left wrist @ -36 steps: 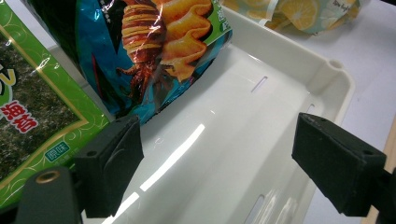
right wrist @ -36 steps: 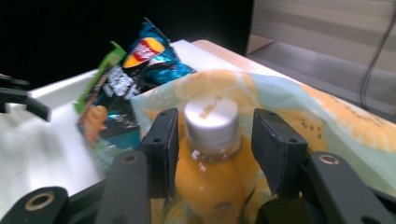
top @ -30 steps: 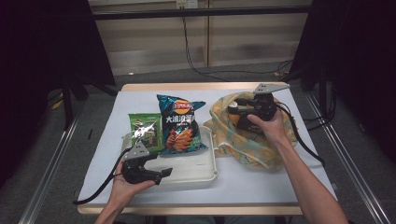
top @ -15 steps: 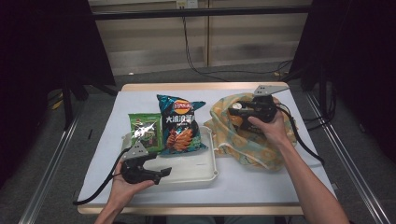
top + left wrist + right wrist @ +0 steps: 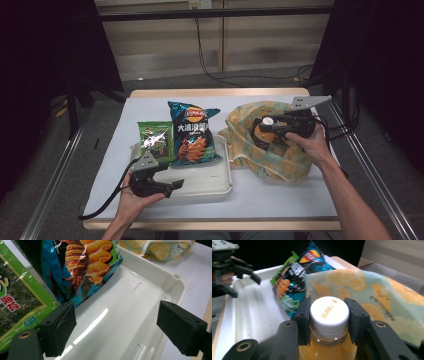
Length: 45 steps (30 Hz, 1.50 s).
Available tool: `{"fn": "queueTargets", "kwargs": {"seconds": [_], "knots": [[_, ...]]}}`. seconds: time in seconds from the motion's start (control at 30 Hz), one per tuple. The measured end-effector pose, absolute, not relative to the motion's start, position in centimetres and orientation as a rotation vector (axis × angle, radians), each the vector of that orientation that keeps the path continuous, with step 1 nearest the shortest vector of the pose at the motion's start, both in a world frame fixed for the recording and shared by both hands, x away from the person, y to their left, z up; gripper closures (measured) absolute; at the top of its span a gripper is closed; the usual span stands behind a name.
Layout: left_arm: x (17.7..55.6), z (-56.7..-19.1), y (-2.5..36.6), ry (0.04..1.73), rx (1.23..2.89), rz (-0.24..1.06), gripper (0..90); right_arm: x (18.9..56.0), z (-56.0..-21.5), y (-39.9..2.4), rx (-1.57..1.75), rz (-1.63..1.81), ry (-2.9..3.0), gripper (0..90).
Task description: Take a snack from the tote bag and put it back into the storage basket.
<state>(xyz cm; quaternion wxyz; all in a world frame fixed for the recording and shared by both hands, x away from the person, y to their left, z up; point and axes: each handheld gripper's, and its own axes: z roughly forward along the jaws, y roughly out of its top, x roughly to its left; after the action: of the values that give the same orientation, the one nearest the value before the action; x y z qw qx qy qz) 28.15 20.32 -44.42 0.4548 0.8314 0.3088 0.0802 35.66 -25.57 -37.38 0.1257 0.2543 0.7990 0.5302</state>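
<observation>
The right gripper [image 5: 329,320] has just been closing; its jaws now clamp the white cap of the bottle [image 5: 329,340], which sits between them over the bag [image 5: 387,297]. The left gripper [image 5: 117,330] hangs with jaws wide; beneath them lies the tray [image 5: 140,305], chips [image 5: 82,267] just beyond the left jaw.

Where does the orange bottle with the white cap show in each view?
High view: the bottle sits right of centre, in the mouth of the lemon-print bag, at the right gripper.
Left gripper view: the bottle is not in it; the bag lies along the top edge.
Right gripper view: the bottle is bottom centre, its cap clamped between the jaws.
Shared landmark: the chip bag.
</observation>
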Motion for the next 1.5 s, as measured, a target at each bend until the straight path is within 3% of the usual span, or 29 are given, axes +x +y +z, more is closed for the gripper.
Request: {"fn": "queueTargets", "kwargs": {"seconds": [0.43,0.6,0.9,1.0,1.13,1.5], "knots": [[28.1,-44.4,20.4,0.763,2.050,0.200,15.3,34.7,-38.4,-26.3,0.790,1.542,2.306,58.3],[28.1,-44.3,20.4,0.763,2.050,0.204,15.3,33.7,-38.5,-26.8,0.833,1.580,2.211,50.2],[28.0,-44.3,20.5,0.776,2.038,0.212,15.0,32.1,-38.8,-26.2,0.886,1.549,2.135,49.9],[28.0,-44.2,20.6,0.773,2.033,0.215,15.0,32.2,-39.2,-25.7,0.918,1.528,2.131,50.3],[28.1,-44.3,20.7,0.779,2.036,0.213,15.0,32.5,-39.3,-25.5,0.939,1.535,2.100,57.4],[28.1,-44.3,20.7,0.782,2.038,0.218,14.9,32.9,-39.1,-25.7,0.943,1.554,2.117,59.2]]}}
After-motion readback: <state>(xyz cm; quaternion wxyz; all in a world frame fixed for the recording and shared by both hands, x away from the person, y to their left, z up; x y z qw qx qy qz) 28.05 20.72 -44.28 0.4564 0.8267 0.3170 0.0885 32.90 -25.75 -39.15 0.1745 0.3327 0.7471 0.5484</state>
